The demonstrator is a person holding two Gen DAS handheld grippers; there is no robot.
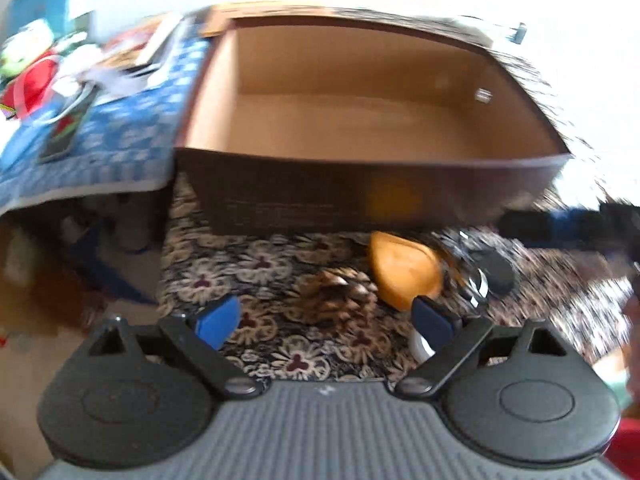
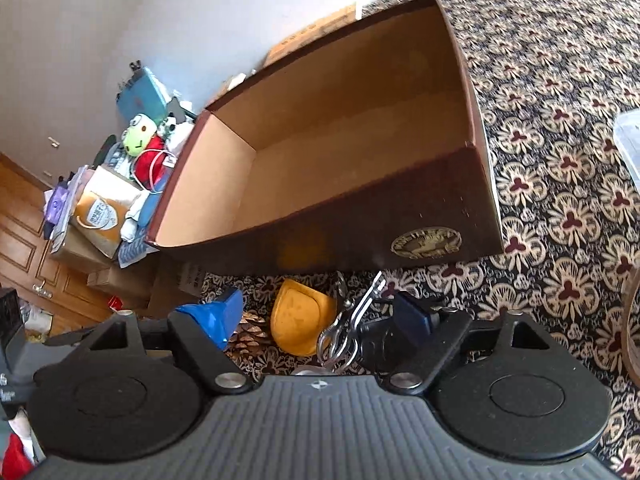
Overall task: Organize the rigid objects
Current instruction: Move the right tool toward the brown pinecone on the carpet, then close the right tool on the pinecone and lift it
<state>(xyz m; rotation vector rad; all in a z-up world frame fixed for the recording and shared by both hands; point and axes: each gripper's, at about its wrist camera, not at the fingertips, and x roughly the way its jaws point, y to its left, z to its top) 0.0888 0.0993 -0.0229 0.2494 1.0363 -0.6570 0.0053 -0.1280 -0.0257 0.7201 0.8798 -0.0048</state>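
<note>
An empty brown cardboard box point(image 1: 360, 204) stands on the patterned carpet; it also shows in the right wrist view point(image 2: 360, 224). In front of it lie a pine cone point(image 1: 340, 294), an orange dish point(image 1: 404, 276) and a metal tool with a black handle point(image 1: 488, 276). My left gripper point(image 1: 326, 320) is open over the pine cone. In the right wrist view my right gripper point(image 2: 316, 314) is open above the orange dish point(image 2: 300, 320), the pine cone point(image 2: 250, 334) and the metal tool point(image 2: 352, 328).
A low table with a blue cloth point(image 1: 120, 136) and piled toys and bags point(image 2: 132, 168) stands left of the box. A clear plastic container point(image 2: 630, 148) is at the right edge. Patterned carpet point(image 2: 560, 100) spreads to the right.
</note>
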